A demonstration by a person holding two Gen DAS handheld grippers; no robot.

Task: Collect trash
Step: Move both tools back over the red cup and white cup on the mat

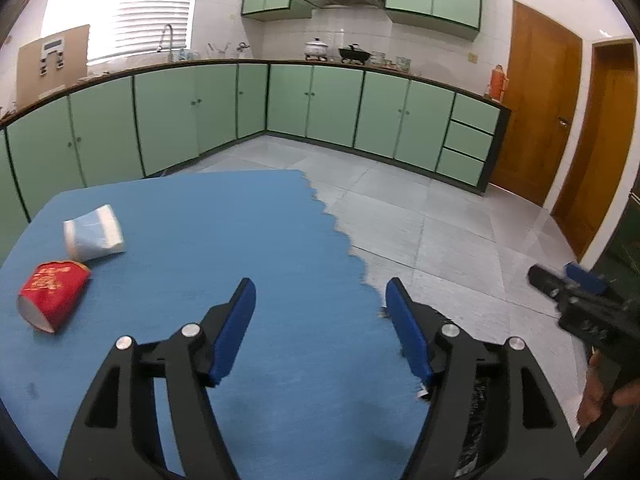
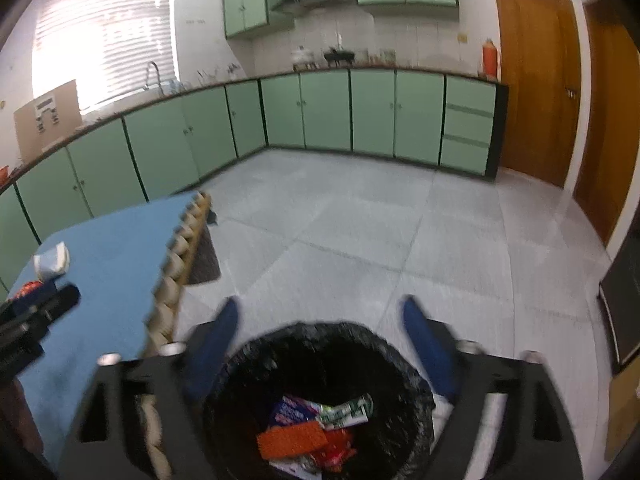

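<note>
A red paper cup [image 1: 54, 296] and a white and blue paper cup [image 1: 94, 233] lie on their sides at the left of the blue mat [image 1: 240, 240]. My left gripper [image 1: 322, 294] is open and empty above the mat, right of the cups. My right gripper [image 2: 320, 312] is open and empty directly above a bin lined with a black bag [image 2: 320, 396]; it holds an orange piece [image 2: 290, 440], a crumpled wrapper [image 2: 346, 412] and other packets. The right gripper also shows in the left wrist view [image 1: 560, 280]. The white cup [image 2: 50, 264] shows in the right wrist view.
The mat's jagged right edge [image 1: 340, 232] ends over grey floor tiles [image 1: 440, 220]. Green kitchen cabinets [image 1: 312, 104] line the far walls. Wooden doors [image 1: 536, 104] stand at the right. A dark appliance [image 2: 624, 304] stands at the far right.
</note>
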